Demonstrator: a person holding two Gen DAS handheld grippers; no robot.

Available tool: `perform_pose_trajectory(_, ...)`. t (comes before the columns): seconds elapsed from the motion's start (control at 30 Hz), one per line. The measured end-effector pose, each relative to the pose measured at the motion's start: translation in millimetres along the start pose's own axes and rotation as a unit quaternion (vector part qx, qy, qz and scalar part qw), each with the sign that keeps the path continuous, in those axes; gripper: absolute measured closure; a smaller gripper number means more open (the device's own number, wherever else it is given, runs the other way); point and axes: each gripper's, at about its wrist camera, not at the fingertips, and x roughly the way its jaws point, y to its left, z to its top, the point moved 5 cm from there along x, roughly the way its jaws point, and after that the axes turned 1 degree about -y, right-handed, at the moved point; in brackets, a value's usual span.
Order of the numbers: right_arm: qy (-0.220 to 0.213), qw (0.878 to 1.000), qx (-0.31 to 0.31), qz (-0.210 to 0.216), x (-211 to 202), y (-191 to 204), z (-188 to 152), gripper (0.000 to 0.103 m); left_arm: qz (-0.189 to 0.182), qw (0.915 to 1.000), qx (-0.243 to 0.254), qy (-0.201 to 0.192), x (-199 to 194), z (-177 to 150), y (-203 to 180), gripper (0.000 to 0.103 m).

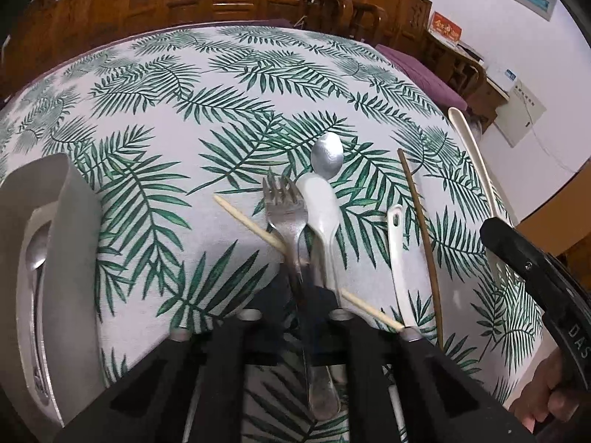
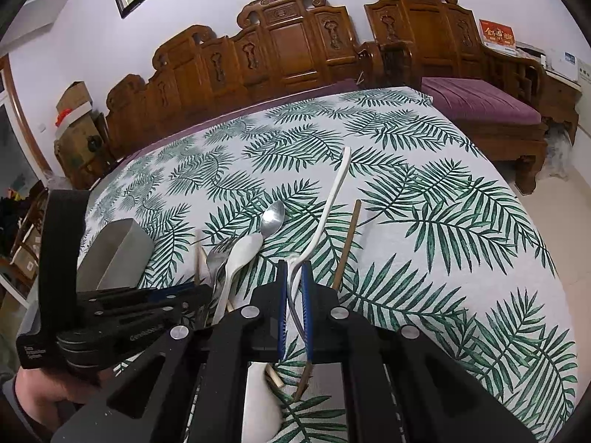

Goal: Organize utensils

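My left gripper (image 1: pixel 301 288) is shut on the handle of a steel fork (image 1: pixel 284 203) amid a pile: a white plastic spoon (image 1: pixel 319 206), a steel spoon (image 1: pixel 327 158) and a pale chopstick (image 1: pixel 251 223). The fork's tines point away. My right gripper (image 2: pixel 294 277) is shut on a long white curved utensil (image 2: pixel 334 192), which rises away from the table; it also shows in the left wrist view (image 1: pixel 476 162). A dark brown chopstick (image 1: pixel 421 229) and a white spatula handle (image 1: pixel 397 251) lie between the grippers.
A grey utensil holder (image 1: pixel 66 243) stands at the left with a steel spoon (image 1: pixel 37 254) inside; it also shows in the right wrist view (image 2: pixel 118 254). The leaf-print tablecloth (image 1: pixel 221 110) covers the table. Carved wooden benches (image 2: pixel 288 48) with purple cushions stand behind.
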Motion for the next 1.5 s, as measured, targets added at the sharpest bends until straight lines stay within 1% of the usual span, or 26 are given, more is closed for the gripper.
perform_pose_trajectory(0.3, 0.007, 1.0, -0.02, 0.007, 4, 12, -2, 0.094, -0.002, 1.0, 0.006, -0.007, -15, 4, 9, 0.099)
perform_pose_trajectory(0.43, 0.006, 0.999, -0.03, 0.013, 3, 22, -2, 0.094, 0.0, 0.9995, 0.025, -0.018, -35, 6, 10, 0.099)
perform_pose_trajectory(0.6, 0.004, 0.998, -0.05, 0.024, 1, 42, -2, 0.094, 0.02, 0.9977, 0.044, -0.048, -71, 7, 23, 0.099)
perform_pose_trajectory(0.9, 0.008, 0.993, -0.102, 0.053, 0, 93, -8, 0.094, 0.046, 0.9946, 0.04, -0.084, -119, 16, 61, 0.099)
perform_pose_trajectory(1.03, 0.013, 0.991, -0.121, 0.058, 2, 109, -13, 0.094, 0.052, 0.9939, 0.035, -0.09, -128, 19, 77, 0.099)
perform_pose_trajectory(1.17, 0.019, 0.989, -0.134, 0.059, 3, 117, -16, 0.094, 0.059, 0.9921, 0.031, -0.106, -136, 24, 94, 0.099)
perform_pose_trajectory(1.33, 0.024, 0.99, -0.132, 0.051, 7, 112, -17, 0.094, 0.066, 0.9904, 0.019, -0.12, -142, 27, 119, 0.099)
perform_pose_trajectory(1.4, 0.025, 0.99, -0.126, 0.049, 8, 109, -16, 0.094, 0.064, 0.9904, 0.013, -0.122, -141, 27, 129, 0.099)
perform_pose_trajectory(1.5, 0.028, 0.991, -0.117, 0.05, 10, 105, -15, 0.094, 0.072, 0.9891, 0.017, -0.127, -136, 24, 140, 0.099)
